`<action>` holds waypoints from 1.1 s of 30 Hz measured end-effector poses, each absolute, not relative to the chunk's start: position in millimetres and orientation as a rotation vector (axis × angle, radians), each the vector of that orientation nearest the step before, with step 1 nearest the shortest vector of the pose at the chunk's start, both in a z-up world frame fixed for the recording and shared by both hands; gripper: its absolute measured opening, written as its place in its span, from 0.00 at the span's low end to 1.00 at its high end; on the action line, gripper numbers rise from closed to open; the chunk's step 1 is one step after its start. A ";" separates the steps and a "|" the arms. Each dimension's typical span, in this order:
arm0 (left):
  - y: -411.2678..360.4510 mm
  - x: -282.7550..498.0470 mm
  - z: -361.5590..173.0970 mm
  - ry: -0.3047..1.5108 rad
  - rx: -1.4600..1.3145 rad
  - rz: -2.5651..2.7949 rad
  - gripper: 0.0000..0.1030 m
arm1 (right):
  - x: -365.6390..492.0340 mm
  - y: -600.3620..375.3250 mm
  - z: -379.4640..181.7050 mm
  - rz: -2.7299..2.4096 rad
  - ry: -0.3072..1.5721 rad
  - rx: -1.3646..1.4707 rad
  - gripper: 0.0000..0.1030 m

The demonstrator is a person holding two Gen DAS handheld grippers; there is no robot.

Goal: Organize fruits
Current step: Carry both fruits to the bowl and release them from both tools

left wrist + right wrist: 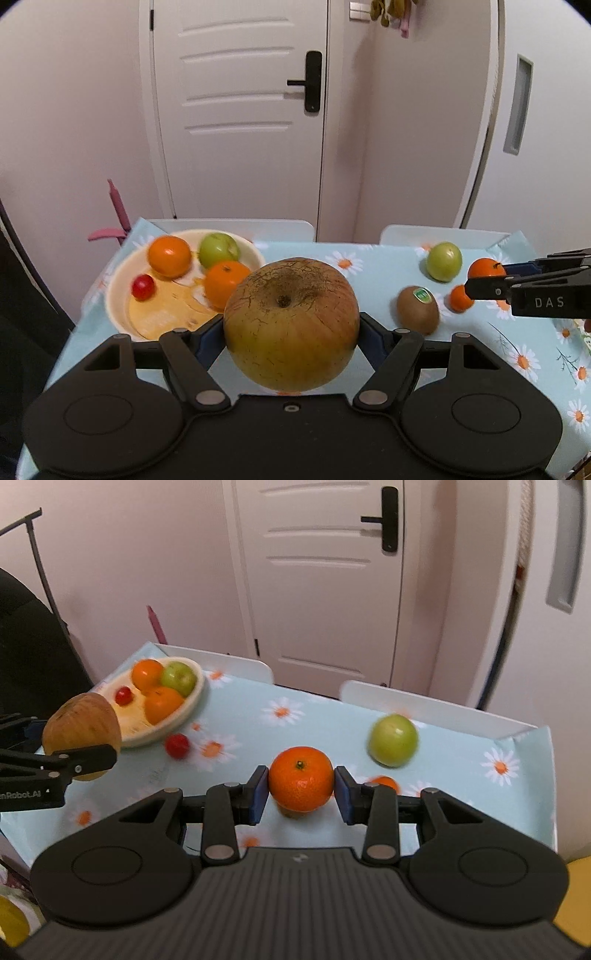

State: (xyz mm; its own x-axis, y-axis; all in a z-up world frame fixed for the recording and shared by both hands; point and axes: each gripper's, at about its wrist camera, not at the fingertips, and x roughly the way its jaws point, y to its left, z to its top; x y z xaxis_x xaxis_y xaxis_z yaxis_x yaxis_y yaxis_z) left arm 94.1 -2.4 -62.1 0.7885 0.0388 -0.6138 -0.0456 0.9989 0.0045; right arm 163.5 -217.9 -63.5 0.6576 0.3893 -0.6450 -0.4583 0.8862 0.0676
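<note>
Two grippers each carry a fruit above the table [424, 738]. The left gripper [291, 332] is clamped on the pear [291, 325], both pads pressed to its sides, stem pit facing forward. The bowl [118, 295] lies ahead and to the left of those fingers, near, so this hand looks closer to it. The right gripper [301, 790] grips an orange [301, 779]; the bowl lies well apart to its far left.

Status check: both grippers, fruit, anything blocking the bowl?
Left gripper shut on brown pear, airborne. Right gripper clamps orange. Bowl holds four fruits. Path to bowl looks open.
</note>
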 end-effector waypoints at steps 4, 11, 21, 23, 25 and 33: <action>24.1 92.8 -50.8 0.657 -0.005 0.048 0.75 | 157.3 -188.9 -53.3 0.490 0.708 -0.085 0.51; 67.0 100.0 -42.6 0.661 0.017 0.038 0.75 | 153.1 -134.4 -46.1 0.507 0.710 -0.077 0.51; 120.0 126.7 -50.1 0.678 0.052 -0.014 0.75 | 160.0 -72.4 -51.6 0.478 0.728 -0.058 0.51; 129.6 132.8 -55.2 0.687 0.061 -0.029 0.75 | 162.2 -61.4 -54.9 0.466 0.736 -0.055 0.51; 138.1 138.9 -61.1 0.695 0.068 -0.044 0.75 | 164.1 -52.1 -58.4 0.453 0.742 -0.053 0.51; 154.7 166.4 -89.3 0.732 0.098 -0.117 0.75 | 172.1 -24.4 -75.1 0.396 0.772 -0.030 0.51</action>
